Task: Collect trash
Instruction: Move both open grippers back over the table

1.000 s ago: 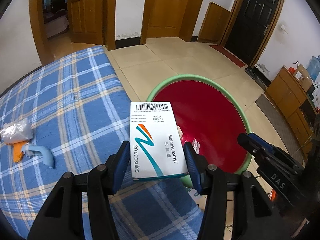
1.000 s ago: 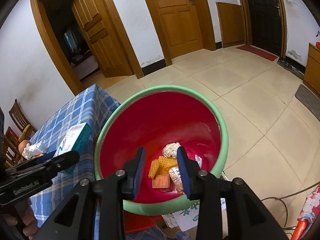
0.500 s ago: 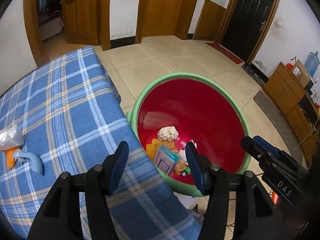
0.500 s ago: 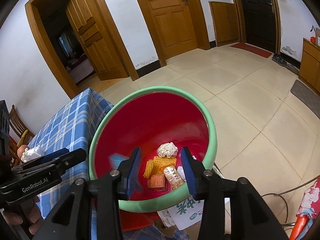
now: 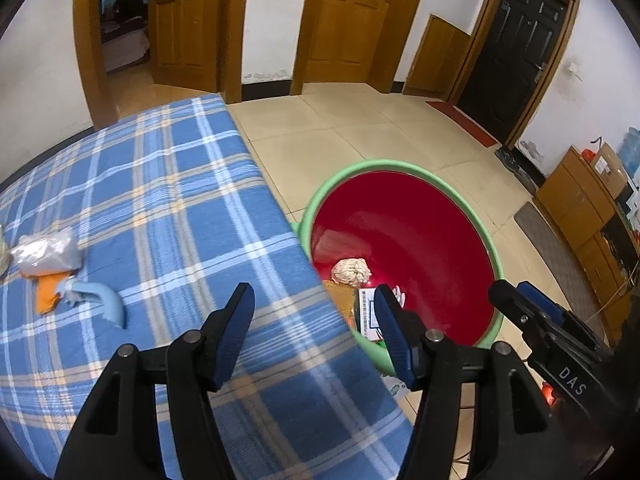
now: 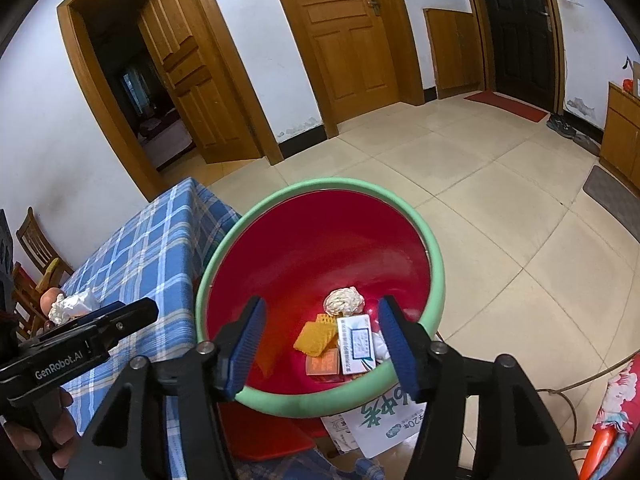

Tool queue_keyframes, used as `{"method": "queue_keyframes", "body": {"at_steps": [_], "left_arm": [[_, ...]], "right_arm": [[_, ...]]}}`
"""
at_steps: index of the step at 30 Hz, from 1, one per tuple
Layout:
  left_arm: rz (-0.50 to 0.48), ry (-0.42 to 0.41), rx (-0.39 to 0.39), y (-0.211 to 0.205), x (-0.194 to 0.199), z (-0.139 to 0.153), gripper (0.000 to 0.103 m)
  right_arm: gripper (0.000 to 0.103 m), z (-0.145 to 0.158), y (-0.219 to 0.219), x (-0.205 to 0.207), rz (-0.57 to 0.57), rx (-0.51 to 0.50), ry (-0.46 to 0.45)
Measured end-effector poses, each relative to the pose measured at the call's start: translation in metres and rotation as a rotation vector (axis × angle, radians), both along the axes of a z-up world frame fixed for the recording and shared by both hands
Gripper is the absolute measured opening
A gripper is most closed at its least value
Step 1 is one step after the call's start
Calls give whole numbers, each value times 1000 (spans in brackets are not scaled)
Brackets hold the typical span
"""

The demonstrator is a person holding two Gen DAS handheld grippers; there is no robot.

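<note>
Trash lies at the bottom of the red basin, which has a green rim and stands beside the desk with its blue checked cloth. Inside the basin are a white medicine box, a crumpled paper ball, yellow foam pieces and a small orange box, all close together. The left tongs have just been opening and now stand wide with nothing between them, above the desk edge next to the basin. The right tongs have also just been opening; they stand wide and empty over the near rim of the basin. On the desk, away from the basin, rest a silver bag, an orange piece and a pale blue scoop-like thing.
</note>
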State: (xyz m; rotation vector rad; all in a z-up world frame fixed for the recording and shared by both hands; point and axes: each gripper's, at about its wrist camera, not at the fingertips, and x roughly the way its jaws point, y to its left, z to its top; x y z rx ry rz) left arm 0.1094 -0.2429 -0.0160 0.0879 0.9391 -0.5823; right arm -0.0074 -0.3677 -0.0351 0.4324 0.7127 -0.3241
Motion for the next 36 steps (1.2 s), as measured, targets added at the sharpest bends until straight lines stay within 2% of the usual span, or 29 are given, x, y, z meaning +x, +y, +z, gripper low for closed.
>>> {"method": "queue_keyframes", "body": {"at_steps": [13, 27, 36], "left_arm": [[111, -26, -7, 57, 1, 11, 64], [266, -41, -6, 139, 21, 14, 64], [363, -20, -8, 183, 33, 4, 64]], "right_arm": [[78, 11, 36, 11, 71, -5, -9], [80, 17, 82, 41, 173, -15, -13], [81, 16, 114, 62, 244, -18, -10]]}}
